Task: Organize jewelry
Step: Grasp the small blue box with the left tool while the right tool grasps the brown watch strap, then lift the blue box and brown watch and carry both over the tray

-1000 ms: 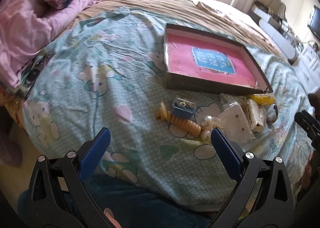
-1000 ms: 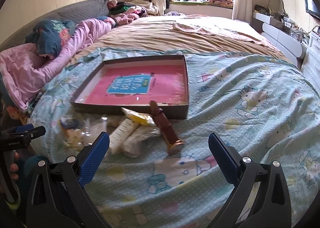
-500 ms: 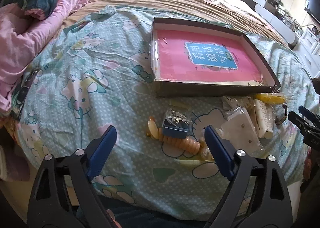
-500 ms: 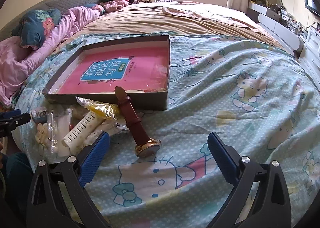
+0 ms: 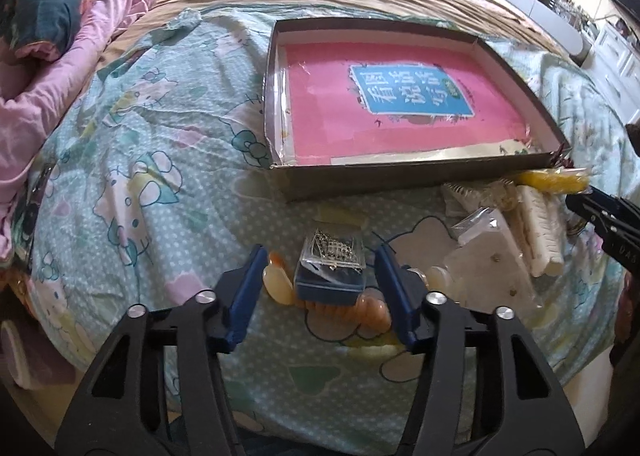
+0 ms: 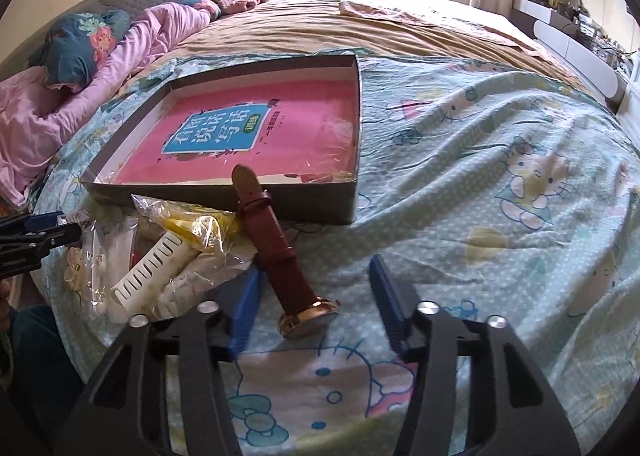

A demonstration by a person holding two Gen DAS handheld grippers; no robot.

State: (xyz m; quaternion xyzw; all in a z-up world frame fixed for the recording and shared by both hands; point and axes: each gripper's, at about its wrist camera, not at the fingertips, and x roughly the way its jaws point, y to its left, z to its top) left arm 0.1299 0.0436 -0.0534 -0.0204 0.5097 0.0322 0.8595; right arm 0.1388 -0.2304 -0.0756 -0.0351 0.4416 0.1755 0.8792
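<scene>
The left gripper [image 5: 322,288] has just been closing; its jaws now stand apart on either side of a small clear-lidded blue box [image 5: 331,270], with gaps showing at both pads. The box sits on an amber bead bracelet [image 5: 280,282] on the cartoon-print bedspread [image 5: 140,160]. The right gripper [image 6: 314,296] has also been closing; its jaws are apart around the gold case of a brown-strap watch [image 6: 276,248], not touching it. Left of the watch lie plastic bags with a white comb [image 6: 152,268]. Farther off rests a shallow cardboard tray [image 6: 304,198] lined with a pink booklet [image 6: 248,136].
</scene>
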